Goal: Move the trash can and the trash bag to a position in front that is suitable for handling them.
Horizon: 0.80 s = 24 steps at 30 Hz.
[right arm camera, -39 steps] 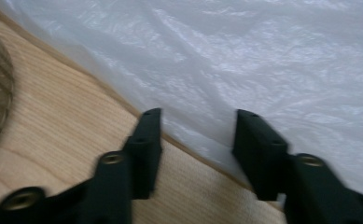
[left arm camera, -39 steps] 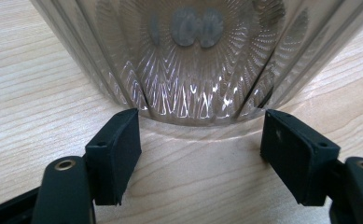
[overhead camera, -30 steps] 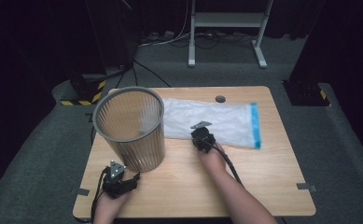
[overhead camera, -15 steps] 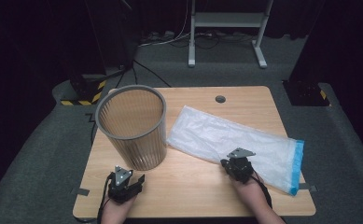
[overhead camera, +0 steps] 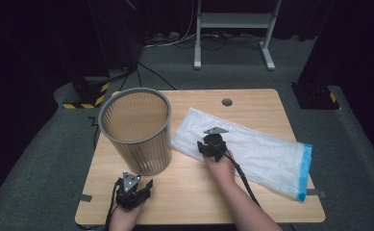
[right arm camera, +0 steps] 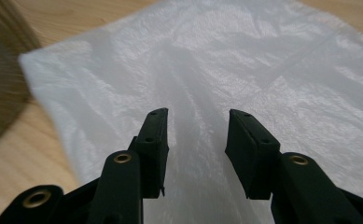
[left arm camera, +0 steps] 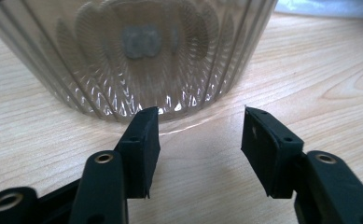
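Right hand-held gripper (overhead camera: 210, 146) over bag, jaws spread; left hand-held gripper (overhead camera: 135, 188) idle by bin.

White plastic bag (overhead camera: 256, 149) lies flat on bench (overhead camera: 199, 192), just right of mesh wastebasket (overhead camera: 135, 130). Left jaws also spread, empty, facing the basket's base. Risk: thin film gives no raised fold, so closing may slip off or pinch both layers, leaving the mouth shut. Dragging could bump the light basket.
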Tool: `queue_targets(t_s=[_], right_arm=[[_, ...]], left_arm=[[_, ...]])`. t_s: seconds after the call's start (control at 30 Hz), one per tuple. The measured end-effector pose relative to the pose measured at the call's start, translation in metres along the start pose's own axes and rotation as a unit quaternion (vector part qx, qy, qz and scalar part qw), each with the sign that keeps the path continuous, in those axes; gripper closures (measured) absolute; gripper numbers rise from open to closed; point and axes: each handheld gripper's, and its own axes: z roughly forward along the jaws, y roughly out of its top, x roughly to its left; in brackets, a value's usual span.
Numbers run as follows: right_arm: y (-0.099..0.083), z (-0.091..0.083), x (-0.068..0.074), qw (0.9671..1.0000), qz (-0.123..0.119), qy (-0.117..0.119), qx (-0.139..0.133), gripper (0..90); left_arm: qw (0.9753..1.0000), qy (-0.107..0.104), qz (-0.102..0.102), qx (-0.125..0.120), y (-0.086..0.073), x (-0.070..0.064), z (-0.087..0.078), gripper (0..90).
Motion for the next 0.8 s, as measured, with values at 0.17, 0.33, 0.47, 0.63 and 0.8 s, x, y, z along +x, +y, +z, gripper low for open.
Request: queue_targets(t_s=[0.17, 0.33, 0.47, 0.63, 0.8], right_arm=[[-0.009, 0.000, 0.004, 0.9990, -0.044, 0.006, 0.012, 63.6], [-0.041, -0.033, 0.016, 0.9943, -0.089, 0.058, 0.008, 67.6], [-0.068, -0.060, 0.025, 0.9907, -0.105, 0.086, 0.008, 68.9], [-0.087, -0.080, 0.033, 0.9853, -0.108, 0.132, 0.013, 71.8], [-0.099, -0.092, 0.040, 0.9816, -0.111, 0.155, 0.013, 74.4]], left_arm=[[0.9999, -0.001, -0.009, -0.008, -0.002, 0.004, -0.002, 45.5], [0.9996, -0.019, -0.017, -0.012, 0.000, 0.001, -0.003, 45.3], [0.9995, -0.024, 0.000, -0.019, 0.006, -0.014, -0.002, 44.7], [0.9987, -0.046, -0.002, -0.024, 0.018, -0.023, 0.001, 43.7], [0.9986, -0.043, 0.012, -0.029, 0.027, -0.042, 0.011, 41.6]])
